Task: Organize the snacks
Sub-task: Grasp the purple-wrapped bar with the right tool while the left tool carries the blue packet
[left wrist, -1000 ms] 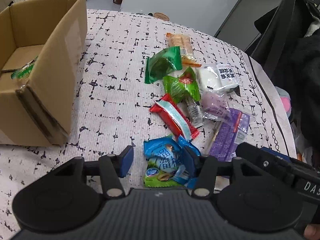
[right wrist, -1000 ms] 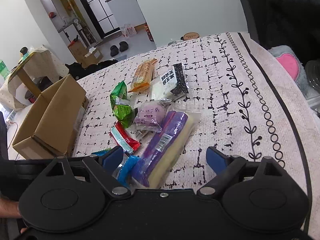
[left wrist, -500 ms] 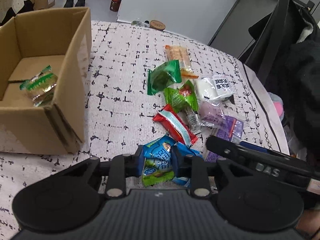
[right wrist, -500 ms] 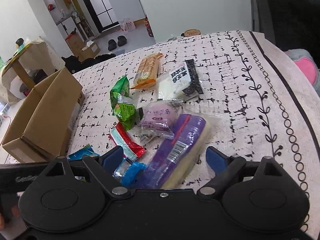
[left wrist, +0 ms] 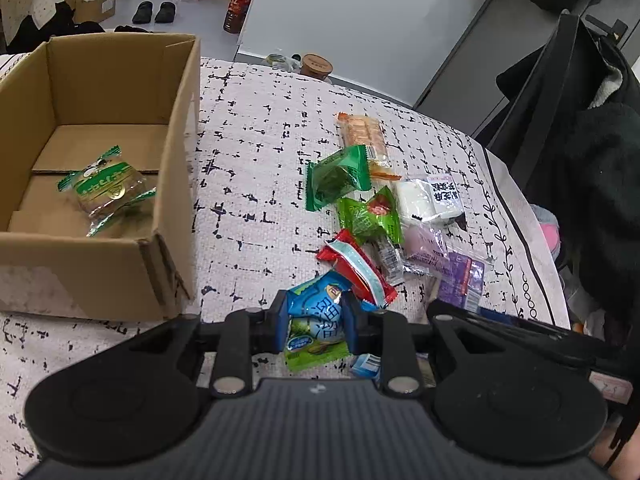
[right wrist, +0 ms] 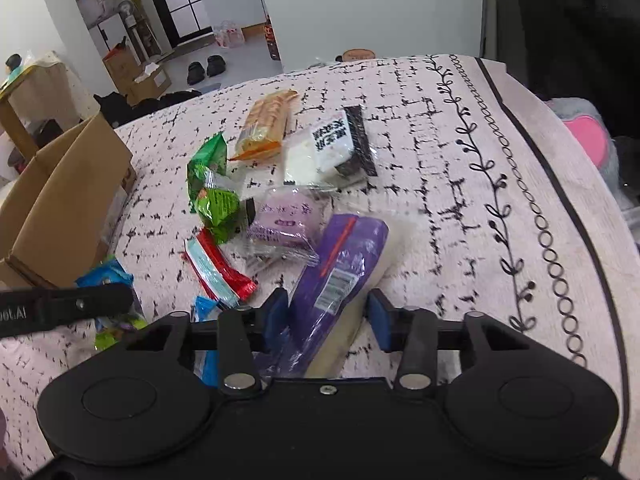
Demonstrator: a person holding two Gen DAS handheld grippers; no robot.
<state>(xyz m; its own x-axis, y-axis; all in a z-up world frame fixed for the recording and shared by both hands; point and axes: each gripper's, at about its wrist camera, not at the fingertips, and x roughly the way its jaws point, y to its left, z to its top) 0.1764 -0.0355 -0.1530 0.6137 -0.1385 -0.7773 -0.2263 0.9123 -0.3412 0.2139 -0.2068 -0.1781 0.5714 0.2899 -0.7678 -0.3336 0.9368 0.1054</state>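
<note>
the left hand-held gripper [left wrist: 315,326] is closed on the blue and green snack packet [left wrist: 316,320]. the right hand-held gripper [right wrist: 328,320] has its pads on both sides of the long purple packet [right wrist: 336,272]; whether they press it, i cannot tell. ahead and left of the left one stands the cardboard box [left wrist: 176,128], a green-edged snack [left wrist: 106,190] inside.

Cardboard box [left wrist: 120,128] sits left of the snack pile [left wrist: 372,216] on the tablecloth [left wrist: 256,120].

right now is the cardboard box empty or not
Not empty: the cardboard box is open-topped and one green-trimmed snack packet lies on its floor.
</note>
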